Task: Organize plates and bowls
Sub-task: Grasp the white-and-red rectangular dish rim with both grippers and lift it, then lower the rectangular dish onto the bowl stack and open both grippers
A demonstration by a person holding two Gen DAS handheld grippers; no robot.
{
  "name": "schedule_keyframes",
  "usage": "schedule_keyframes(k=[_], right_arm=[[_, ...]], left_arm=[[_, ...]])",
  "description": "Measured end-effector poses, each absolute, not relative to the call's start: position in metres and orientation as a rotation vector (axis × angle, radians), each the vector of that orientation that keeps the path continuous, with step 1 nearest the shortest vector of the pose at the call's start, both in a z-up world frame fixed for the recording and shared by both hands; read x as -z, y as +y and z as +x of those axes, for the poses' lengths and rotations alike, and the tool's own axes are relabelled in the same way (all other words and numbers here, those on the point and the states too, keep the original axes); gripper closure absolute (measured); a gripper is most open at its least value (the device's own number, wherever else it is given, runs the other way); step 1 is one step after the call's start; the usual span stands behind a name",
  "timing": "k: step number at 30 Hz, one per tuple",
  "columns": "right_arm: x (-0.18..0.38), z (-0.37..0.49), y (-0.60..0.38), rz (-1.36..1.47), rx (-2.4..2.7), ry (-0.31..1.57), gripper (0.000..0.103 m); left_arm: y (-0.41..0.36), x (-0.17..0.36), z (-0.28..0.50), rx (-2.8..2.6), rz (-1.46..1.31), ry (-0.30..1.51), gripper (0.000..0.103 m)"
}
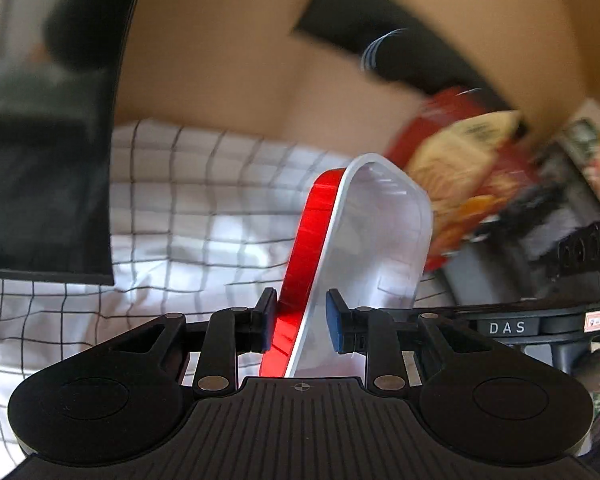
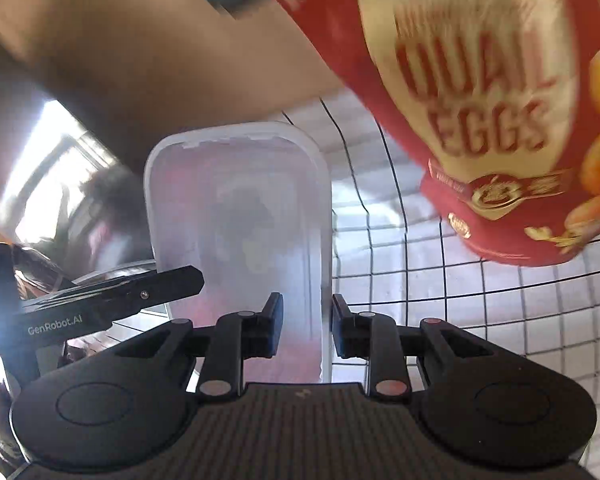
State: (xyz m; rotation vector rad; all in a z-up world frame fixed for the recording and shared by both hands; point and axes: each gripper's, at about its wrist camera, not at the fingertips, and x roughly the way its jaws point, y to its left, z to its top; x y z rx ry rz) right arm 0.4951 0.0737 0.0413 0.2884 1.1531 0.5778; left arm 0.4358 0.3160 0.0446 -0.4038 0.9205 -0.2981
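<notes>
Broadly, by size, largest first:

Checked cloth: white with a dark grid, it spreads ahead of and below both grippers; in the right wrist view it fills the area ahead and to the right.

Tan surface: blurred, beyond the cloth, ahead of the left gripper.

Dark panel: flat and glossy, to the left of the left gripper, its lower edge over the cloth.

Snack bag: red, with "QUAIL EGGS" legible, it hangs ahead and to the right of the right gripper, above the cloth; the left wrist view shows it blurred, ahead to the right.

Clear tray: a frosted, rounded rectangular container standing on edge, running forward from between the right gripper's fingers; in the left wrist view it tilts away to the right.

Red tray: nested against the left face of the clear tray, only its glossy rim visible.

Left gripper: its fingers are closed across the rims of both trays, left pad on the red one, blue right pad against the clear one.

Right gripper: the clear tray's edge sits between its fingers, nearer the right one; whether the pads actually press it cannot be told.

Black tool: marked "GenRobot.AI", to the left of the right gripper, its tip near the clear tray.
</notes>
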Motion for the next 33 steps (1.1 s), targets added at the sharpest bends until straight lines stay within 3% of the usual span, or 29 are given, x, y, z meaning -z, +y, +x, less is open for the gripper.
schedule_keyframes(k=[4, 10, 22, 33], right_arm=[[-0.081, 0.448, 0.074, 0.191, -0.576, 1.129, 0.077], [-0.098, 0.391, 0.073, 0.052, -0.63, 1.099, 0.07], [-0.002, 0.371, 0.042, 0.218, -0.619, 1.335, 0.07], [0.017, 0.374, 0.049, 0.245, -0.641, 1.348, 0.07]], left_arm=[[0.3, -0.067, 0.398, 0.286, -0.392, 0.992, 0.074], [0.289, -0.051, 0.344, 0.27, -0.438, 1.084, 0.07], [0.288, 0.016, 0.308, 0.205, -0.538, 1.206, 0.07], [0.295, 0.036, 0.314, 0.181, -0.503, 1.217, 0.071]])
